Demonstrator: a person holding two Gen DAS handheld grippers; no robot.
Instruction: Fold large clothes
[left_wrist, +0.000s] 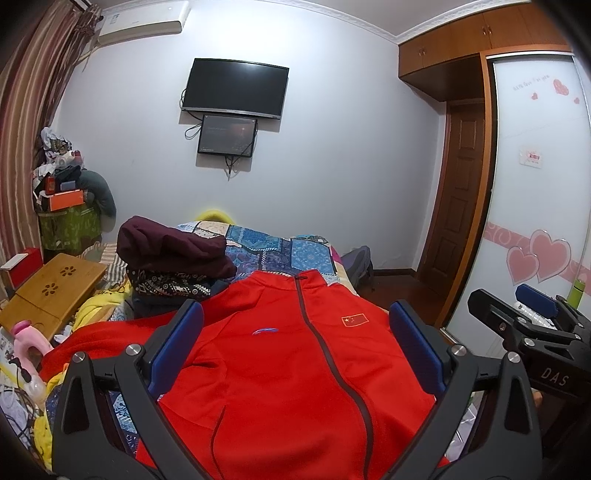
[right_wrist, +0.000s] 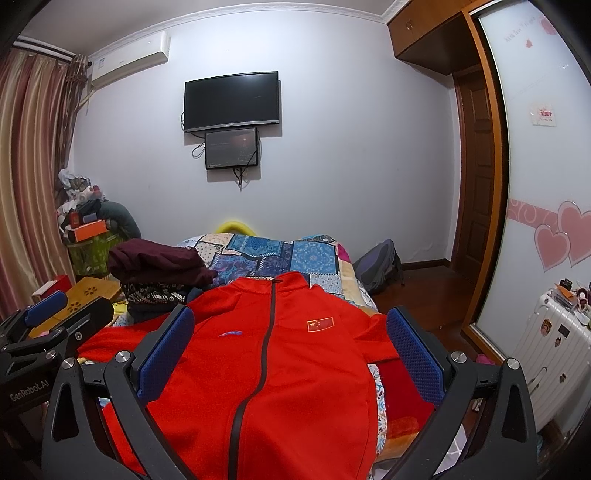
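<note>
A red zip-up jacket (left_wrist: 280, 354) lies front side up on the bed, collar toward the far wall, with a small flag patch and a dark zipper down the middle. The same jacket (right_wrist: 280, 347) fills the lower middle of the right wrist view, one sleeve trailing off the bed's right side. My left gripper (left_wrist: 295, 332) hovers open above the jacket's chest, blue pads wide apart, nothing between them. My right gripper (right_wrist: 288, 339) is also open over the jacket and holds nothing. Each gripper shows at the edge of the other's view.
A stack of folded clothes (left_wrist: 173, 254) with a maroon garment on top sits on the patchwork bedspread (left_wrist: 280, 247) left of the collar. A wooden lap table (left_wrist: 51, 291) and clutter lie at left. A backpack (right_wrist: 380, 266), suitcase (right_wrist: 550, 354) and wardrobe stand at right.
</note>
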